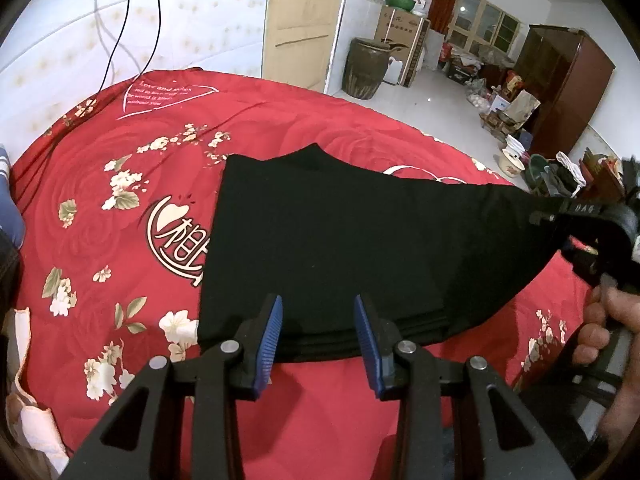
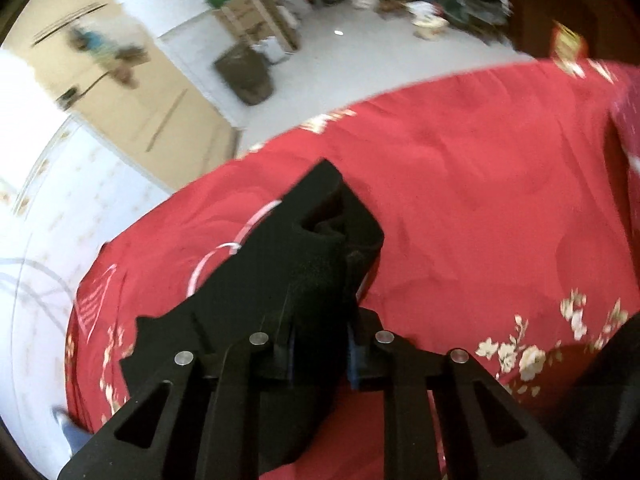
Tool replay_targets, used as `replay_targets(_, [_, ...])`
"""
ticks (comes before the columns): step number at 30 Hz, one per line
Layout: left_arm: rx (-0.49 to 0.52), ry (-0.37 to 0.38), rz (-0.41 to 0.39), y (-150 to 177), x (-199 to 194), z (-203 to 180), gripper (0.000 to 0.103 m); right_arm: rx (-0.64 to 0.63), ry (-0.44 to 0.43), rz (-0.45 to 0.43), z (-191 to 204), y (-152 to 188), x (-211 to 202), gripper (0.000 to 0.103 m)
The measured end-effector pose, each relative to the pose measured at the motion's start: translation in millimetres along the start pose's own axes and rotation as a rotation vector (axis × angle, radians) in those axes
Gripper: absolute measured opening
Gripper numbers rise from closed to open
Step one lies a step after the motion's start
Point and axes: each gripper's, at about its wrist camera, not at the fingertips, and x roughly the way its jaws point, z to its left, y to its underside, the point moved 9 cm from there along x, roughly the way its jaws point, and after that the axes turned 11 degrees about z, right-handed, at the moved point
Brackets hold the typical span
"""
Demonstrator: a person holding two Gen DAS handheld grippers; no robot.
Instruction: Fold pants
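The left tongs (image 1: 318, 334) hang apart over the waistband of the black pants (image 1: 340, 240) on the red bedspread (image 1: 120, 240). The right tongs (image 2: 320, 344), clamped on a corner, lift it; folding it across comes next, I'd judge.

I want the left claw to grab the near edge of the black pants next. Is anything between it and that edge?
Nothing visible. The left claw is open over the near edge of the black pants, on the red bedspread. The right claw grips their far right corner.
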Motion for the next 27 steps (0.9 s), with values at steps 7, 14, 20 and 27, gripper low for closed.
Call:
replay_targets(7, [-0.073, -0.015, -0.014, -1, -5, 27, 0.04, -0.294, -0.067, -0.049, 85, 14, -29, 0.018])
replay_targets(14, [-0.197, -0.037, -0.037, 4, -14, 79, 0.04, -0.641, -0.113, -0.01, 178, 79, -15, 0.018])
replay_targets(20, [-0.304, -0.025, -0.061, 2, -23, 110, 0.04, -0.867, -0.108, 0.187, 211, 157, 57, 0.019])
replay_targets(27, [-0.329, -0.028, -0.058, 2, -19, 119, 0.04, -0.977, -0.111, 0.292, 208, 204, 92, 0.036])
